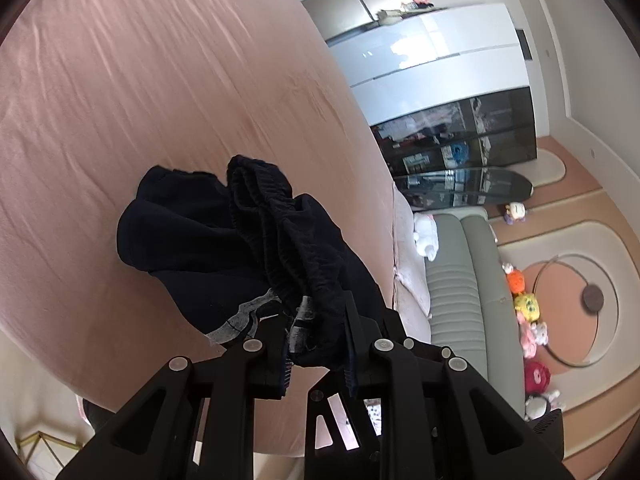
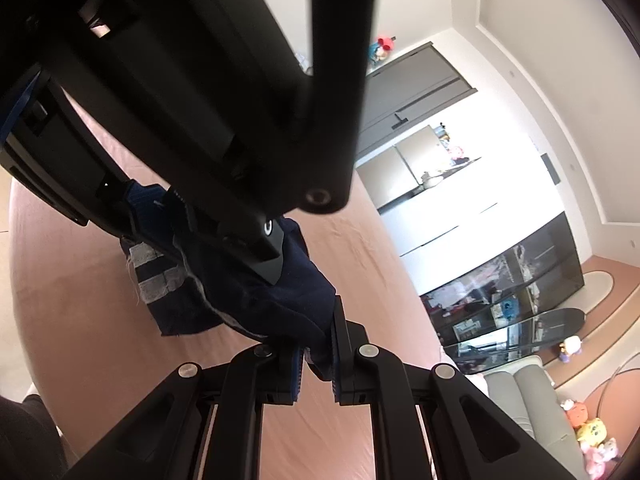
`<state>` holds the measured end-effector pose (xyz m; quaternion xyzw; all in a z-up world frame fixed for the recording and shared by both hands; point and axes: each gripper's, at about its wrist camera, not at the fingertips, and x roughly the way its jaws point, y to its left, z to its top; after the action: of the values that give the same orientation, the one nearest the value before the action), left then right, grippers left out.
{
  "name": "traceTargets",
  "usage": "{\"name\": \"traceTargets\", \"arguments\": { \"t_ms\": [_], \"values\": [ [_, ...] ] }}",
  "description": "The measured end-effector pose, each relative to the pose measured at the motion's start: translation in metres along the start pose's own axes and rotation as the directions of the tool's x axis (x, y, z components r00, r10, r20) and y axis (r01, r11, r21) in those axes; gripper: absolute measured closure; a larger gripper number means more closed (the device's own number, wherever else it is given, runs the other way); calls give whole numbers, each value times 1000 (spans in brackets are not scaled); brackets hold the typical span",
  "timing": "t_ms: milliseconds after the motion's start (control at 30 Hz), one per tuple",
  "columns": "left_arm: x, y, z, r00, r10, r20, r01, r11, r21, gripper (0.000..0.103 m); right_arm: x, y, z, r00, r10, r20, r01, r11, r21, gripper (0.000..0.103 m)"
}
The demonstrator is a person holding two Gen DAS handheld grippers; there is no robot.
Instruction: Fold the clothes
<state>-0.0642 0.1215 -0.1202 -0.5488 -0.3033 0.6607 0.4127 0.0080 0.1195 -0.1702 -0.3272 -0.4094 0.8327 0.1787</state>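
Dark navy shorts (image 1: 224, 236) with a gathered elastic waistband and grey stripes at the hem hang bunched over the pink bed sheet (image 1: 140, 100). My left gripper (image 1: 316, 344) is shut on a fold of the shorts near the waistband. In the right wrist view the same navy shorts (image 2: 248, 292) hang between both tools, and my right gripper (image 2: 316, 356) is shut on another fold. The left gripper's black body (image 2: 180, 80) fills the upper left of that view, just above the cloth.
The bed's edge curves down to the right. Beyond it stand a grey-green sofa (image 1: 460, 292), a white and dark glass cabinet (image 1: 440, 80), a glass table (image 1: 468, 188) and several plush toys (image 1: 528, 312) on the floor.
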Motion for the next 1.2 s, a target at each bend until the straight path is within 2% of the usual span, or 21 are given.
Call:
{"name": "traceTargets", "arguments": {
  "t_ms": [100,333,467,833,1033,1200],
  "values": [
    [3,-12,0,999,25,-29,-23,999,44,85,3,-6,-7,1000,5,-17,-5,1000,26,95],
    [24,-36,-2,992,81,-97,-67,989,133,85,-30,8,-19,997,11,-72,-5,997,83,95],
    [37,-49,-4,985,113,-133,-88,979,184,85,-32,8,-31,993,29,-115,-16,994,112,95],
    [77,-52,-19,956,158,-246,-98,966,240,85,2,-16,-82,978,85,-191,-49,981,190,95],
    [95,-63,-27,934,215,-287,-119,941,317,85,14,-25,-113,971,104,-215,-58,976,209,95],
    [96,-63,-31,933,213,-290,-113,939,325,84,16,-34,-133,965,132,-228,-67,960,271,95]
  ]
}}
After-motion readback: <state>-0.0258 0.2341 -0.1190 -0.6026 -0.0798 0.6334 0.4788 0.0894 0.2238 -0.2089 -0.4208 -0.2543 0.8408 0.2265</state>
